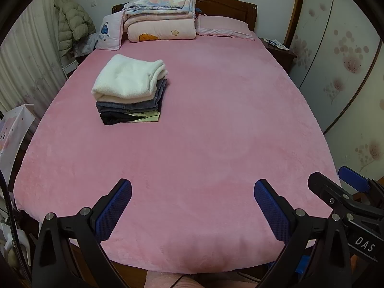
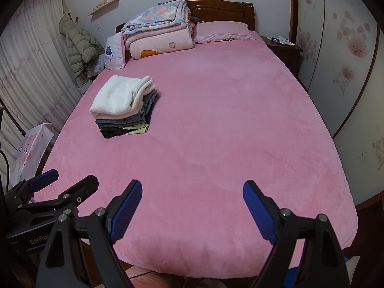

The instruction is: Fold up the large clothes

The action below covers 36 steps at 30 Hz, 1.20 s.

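Observation:
A stack of folded clothes (image 1: 130, 88) lies on the left part of the pink bed (image 1: 216, 124), with a fluffy white garment (image 1: 127, 78) on top, grey and black pieces below and a pale green one at the bottom. It also shows in the right wrist view (image 2: 123, 106). My left gripper (image 1: 193, 188) is open and empty above the foot of the bed. My right gripper (image 2: 192, 189) is open and empty beside it. The right gripper shows at the right edge of the left wrist view (image 1: 336, 187). The left gripper shows at the left edge of the right wrist view (image 2: 69, 182).
Folded quilts (image 1: 160, 16), a pink pillow (image 1: 223, 27) and a small cushion (image 1: 109, 33) lie at the wooden headboard. A padded coat (image 1: 72, 21) hangs at the left by the curtain. A nightstand (image 1: 279, 48) and wardrobe doors (image 1: 340, 60) stand at the right.

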Each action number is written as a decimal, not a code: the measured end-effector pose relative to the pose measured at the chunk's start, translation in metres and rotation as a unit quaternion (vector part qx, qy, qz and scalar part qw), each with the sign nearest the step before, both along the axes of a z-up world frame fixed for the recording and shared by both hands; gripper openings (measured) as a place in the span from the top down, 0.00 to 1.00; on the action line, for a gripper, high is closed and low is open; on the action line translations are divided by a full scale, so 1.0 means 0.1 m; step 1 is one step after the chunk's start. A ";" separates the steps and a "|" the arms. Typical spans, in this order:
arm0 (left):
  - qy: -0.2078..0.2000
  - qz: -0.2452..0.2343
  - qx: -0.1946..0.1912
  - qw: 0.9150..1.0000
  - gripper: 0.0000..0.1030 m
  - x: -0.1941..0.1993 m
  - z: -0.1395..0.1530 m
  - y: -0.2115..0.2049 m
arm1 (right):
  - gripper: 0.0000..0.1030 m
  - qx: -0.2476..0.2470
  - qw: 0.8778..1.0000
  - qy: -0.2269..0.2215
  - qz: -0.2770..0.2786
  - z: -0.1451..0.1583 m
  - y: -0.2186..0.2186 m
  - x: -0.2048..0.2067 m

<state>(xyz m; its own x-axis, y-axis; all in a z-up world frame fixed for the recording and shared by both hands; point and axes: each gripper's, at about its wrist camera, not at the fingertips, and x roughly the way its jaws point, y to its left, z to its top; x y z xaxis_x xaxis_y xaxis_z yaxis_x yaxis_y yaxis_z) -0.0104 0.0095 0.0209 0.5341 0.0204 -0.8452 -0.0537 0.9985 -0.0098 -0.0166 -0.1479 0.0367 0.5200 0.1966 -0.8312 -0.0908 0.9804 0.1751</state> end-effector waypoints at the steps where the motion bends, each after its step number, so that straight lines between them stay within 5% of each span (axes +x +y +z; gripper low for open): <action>1: 0.001 0.000 0.000 1.000 0.02 0.01 -0.01 0.00 | 0.16 0.000 1.000 0.000 0.000 0.00 0.00 0.00; 36: 0.018 -0.007 -0.003 1.000 0.02 0.17 -0.09 -0.01 | 0.16 0.002 1.000 0.006 -0.007 -0.11 -0.09 0.01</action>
